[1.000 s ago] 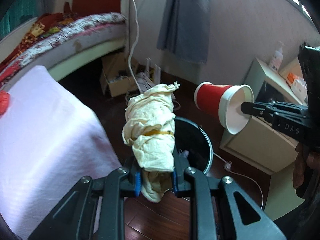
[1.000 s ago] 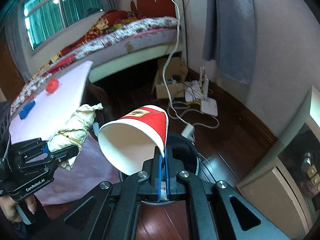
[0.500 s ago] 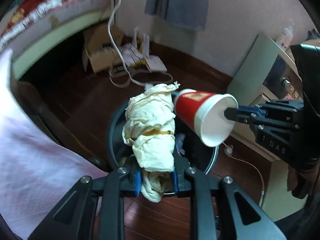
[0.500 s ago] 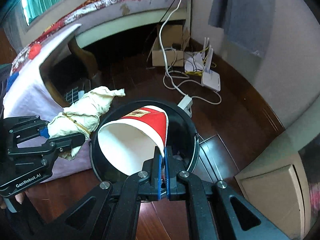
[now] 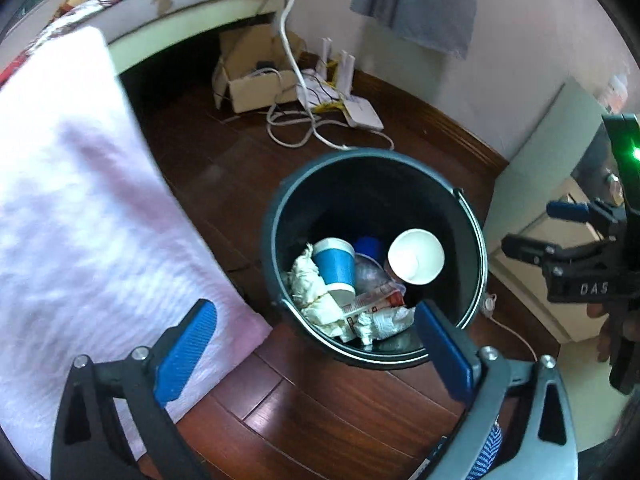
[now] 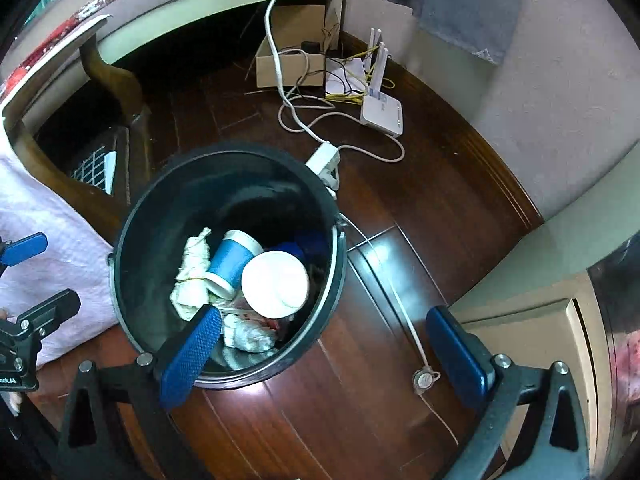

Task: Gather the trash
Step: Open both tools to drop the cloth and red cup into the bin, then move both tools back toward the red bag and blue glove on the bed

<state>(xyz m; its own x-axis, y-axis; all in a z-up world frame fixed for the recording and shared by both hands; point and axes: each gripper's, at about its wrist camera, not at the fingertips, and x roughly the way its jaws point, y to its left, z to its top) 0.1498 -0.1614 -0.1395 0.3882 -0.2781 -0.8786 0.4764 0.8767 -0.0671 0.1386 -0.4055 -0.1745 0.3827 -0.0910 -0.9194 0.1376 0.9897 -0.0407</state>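
A dark round trash bin [image 5: 276, 216] stands on the wooden floor. Inside it lie a cream cloth wad tied with a rubber band [image 5: 310, 292], a blue paper cup [image 5: 336, 266], and a red cup showing its white mouth [image 5: 416, 256], on top of other scraps. My left gripper [image 5: 316, 344] hovers above the bin's near rim, its jaws opening with nothing between them. My right gripper [image 6: 324, 354] hangs over the bin [image 6: 120, 248] and the floor beside it, jaws also opening and empty. Below it lie the wad [image 6: 192, 276] and the cup's white mouth [image 6: 276, 284].
A table with a pink-white cloth [image 5: 80, 220] borders the bin on the left. A pale cabinet [image 5: 532, 184] stands to the right. Behind the bin lie a cardboard box [image 5: 256, 80], a white router [image 6: 382, 114], cables, and a power strip [image 6: 324, 160].
Both grippers came down over the bin and opened. The cloth wad left the left gripper and the red cup left the right one; both now lie in the bin.
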